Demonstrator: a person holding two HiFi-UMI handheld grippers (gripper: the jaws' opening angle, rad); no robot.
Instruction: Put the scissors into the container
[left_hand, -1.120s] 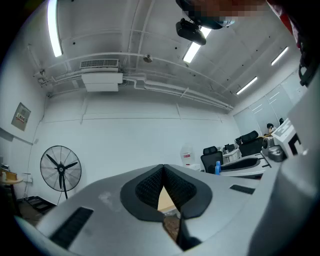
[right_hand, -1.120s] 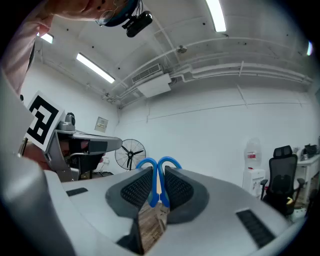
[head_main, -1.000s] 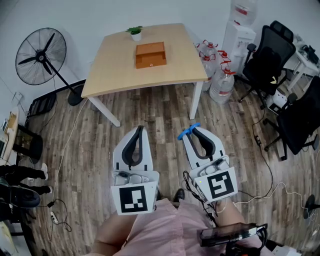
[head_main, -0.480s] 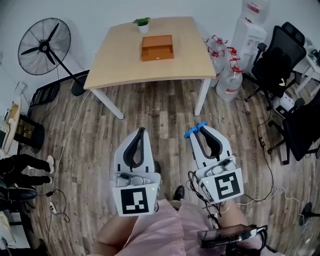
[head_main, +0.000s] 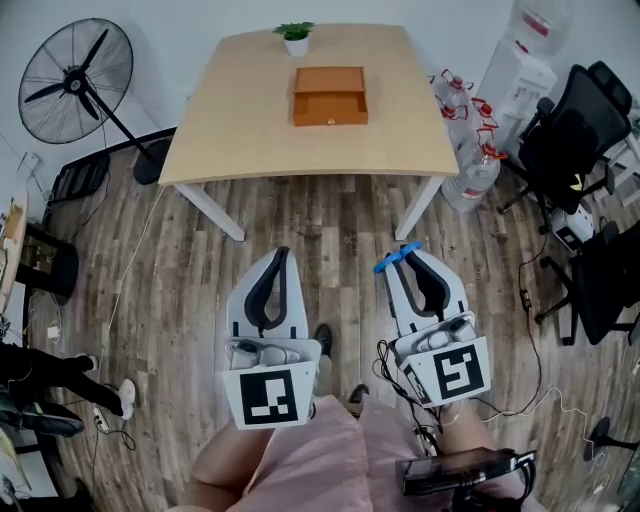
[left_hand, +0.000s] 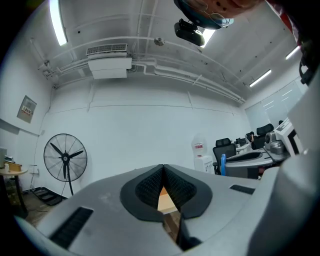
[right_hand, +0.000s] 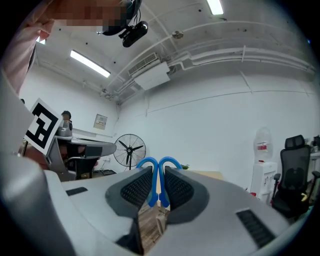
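Your left claw (head_main: 280, 257) and right claw (head_main: 410, 256) are matt grey plastic with black ribbed pads. The scissors (head_main: 385, 265) pinched in the right one show smooth blue plastic handles. The counter (head_main: 240, 130) is pale matt wood, and the container (head_main: 330, 95) on it is darker orange wood. Below the counter, the floor (head_main: 340, 215) is grey-brown planks.

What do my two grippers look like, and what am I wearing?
The left gripper and the right gripper are pale grey plastic shells that taper to a point, with black textured pads lining the jaws. Each carries a white cube printed with a black square marker at its rear end. Thin black cables trail from the right one. You are wearing a pink top.
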